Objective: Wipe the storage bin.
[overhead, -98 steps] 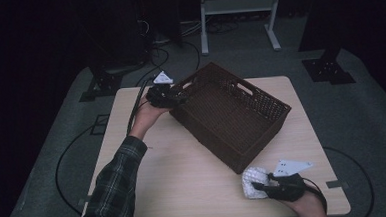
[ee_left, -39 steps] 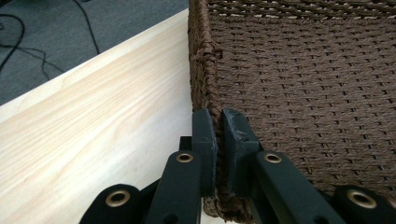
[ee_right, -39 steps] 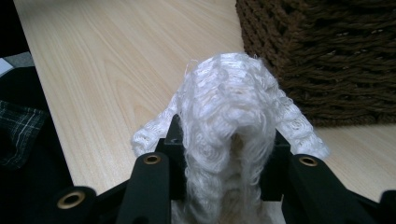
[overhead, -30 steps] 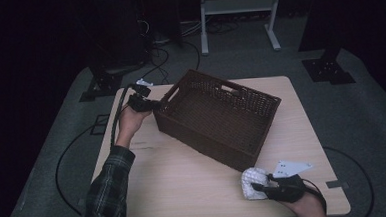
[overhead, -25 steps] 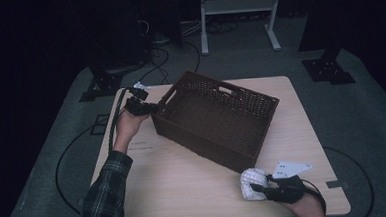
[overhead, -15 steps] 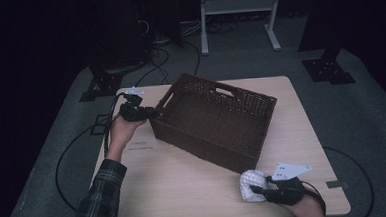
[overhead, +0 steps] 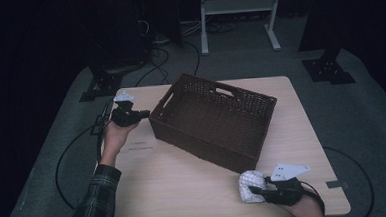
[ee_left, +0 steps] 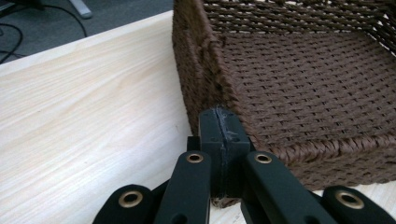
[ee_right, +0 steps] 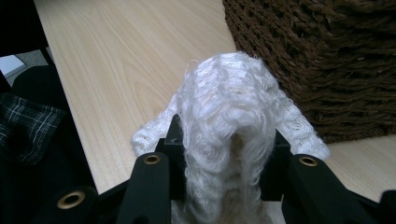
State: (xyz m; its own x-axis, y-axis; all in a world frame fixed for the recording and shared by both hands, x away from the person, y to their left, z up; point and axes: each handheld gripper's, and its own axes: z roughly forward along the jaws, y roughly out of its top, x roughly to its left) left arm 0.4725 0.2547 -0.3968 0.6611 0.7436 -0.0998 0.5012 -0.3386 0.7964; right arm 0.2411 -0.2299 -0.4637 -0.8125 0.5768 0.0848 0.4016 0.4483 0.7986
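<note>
Dragged leftward since the earlier frame, the wicker basket (overhead: 216, 120) sits mid-bench, left gripper (overhead: 142, 113) clamped on its corner, while the right gripper (overhead: 258, 189), pinching white cloth (overhead: 250, 184), waits just beside its near wall.

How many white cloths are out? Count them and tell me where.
1. The white cloth is clamped in the right gripper at the table's near right edge, beside the basket, which looks empty.

In your left gripper view, the picture's edges cut off the basket (ee_left: 299, 84) on the top and right. In your right gripper view, the white cloth (ee_right: 229, 135) hides the pads (ee_right: 173, 140) gripping it, and its lower end runs off the bottom.
</note>
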